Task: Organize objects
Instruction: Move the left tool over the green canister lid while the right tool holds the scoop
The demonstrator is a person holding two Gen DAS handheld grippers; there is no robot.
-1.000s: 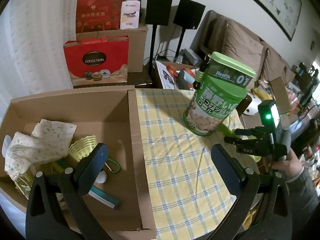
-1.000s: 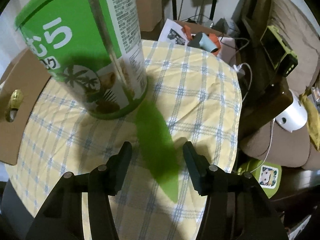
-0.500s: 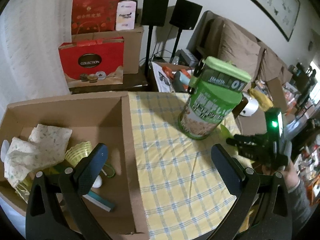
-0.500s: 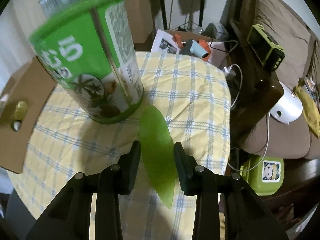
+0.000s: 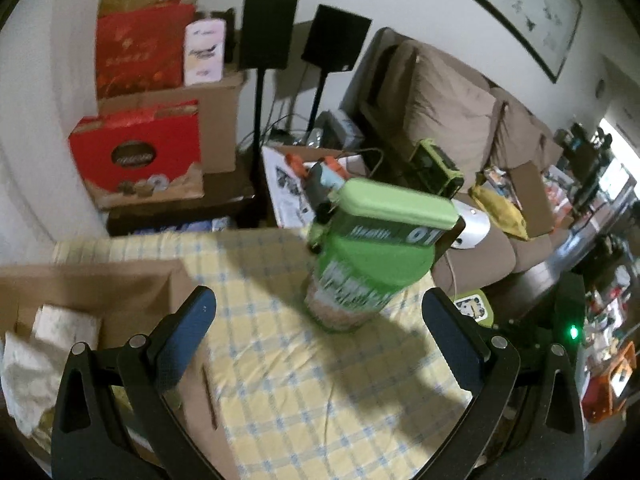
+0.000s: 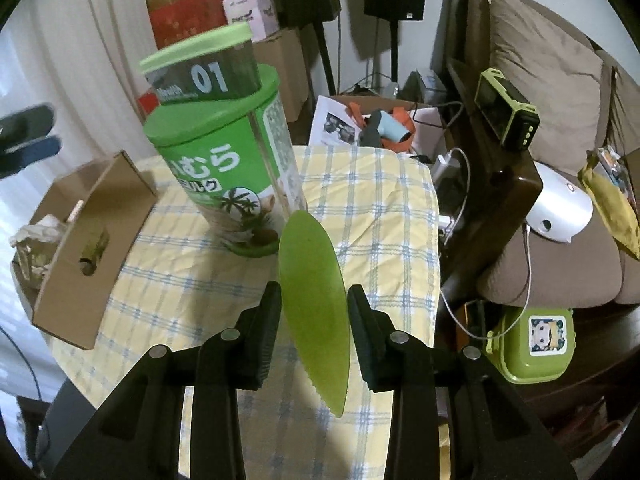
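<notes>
My right gripper (image 6: 314,308) clamps the green leaf-shaped blade (image 6: 314,304) above the checked tablecloth (image 6: 384,216), just near of the green canister (image 6: 224,176), while my left gripper (image 5: 318,330) hangs wide beside the cardboard box (image 5: 92,280).

The small box (image 6: 202,68) atop the green canister (image 6: 224,176) reads "Health 01"; the canister shows "むら".

A brown sofa (image 5: 460,128) fills the room at two o'clock, under a framed painting (image 5: 516,4) on the white wall. Two black speakers (image 5: 270,30) stand at twelve; white curtains (image 6: 60,60) hang at ten.
</notes>
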